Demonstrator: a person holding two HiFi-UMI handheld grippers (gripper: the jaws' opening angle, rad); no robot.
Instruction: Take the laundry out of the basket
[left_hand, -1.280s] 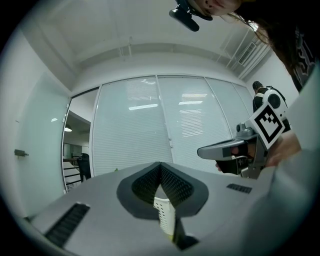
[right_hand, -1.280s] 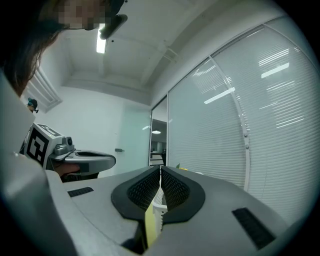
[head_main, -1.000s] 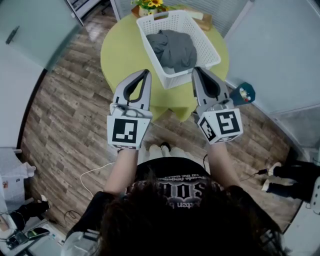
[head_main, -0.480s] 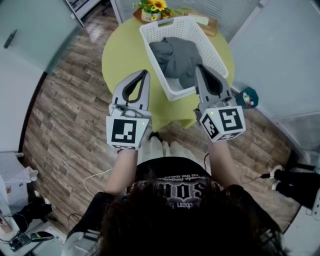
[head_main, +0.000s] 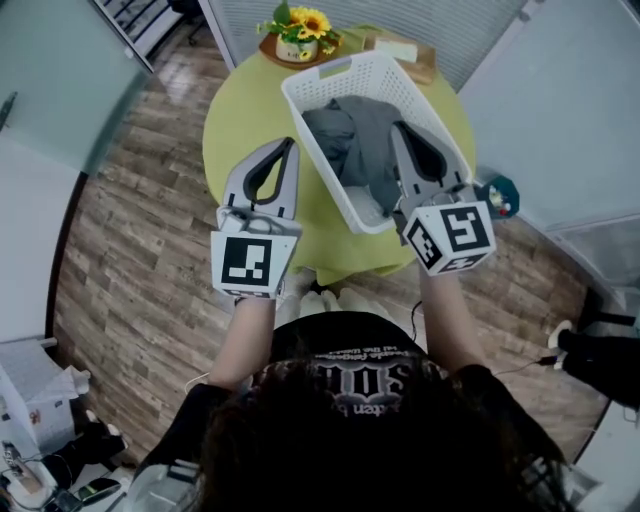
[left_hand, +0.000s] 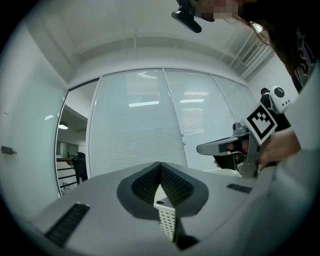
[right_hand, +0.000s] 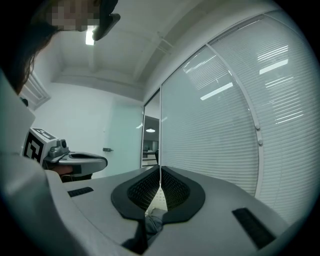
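Left tongs (head_main: 294, 144) and right tongs (head_main: 398, 128) closed, empty (tips meeting); basket (head_main: 428, 108) seemingly lies lengthwise away, slanting left.

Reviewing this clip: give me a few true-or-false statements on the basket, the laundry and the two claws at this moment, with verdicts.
1. The grey laundry lies inside the white basket. True.
2. The basket stands on the floor. False: it stands on the round yellow-green table.
3. The right claw grips the laundry. False: its jaws are shut and empty.
4. The left claw is shut. True.
5. Sunflowers stand at the table's far edge. True.
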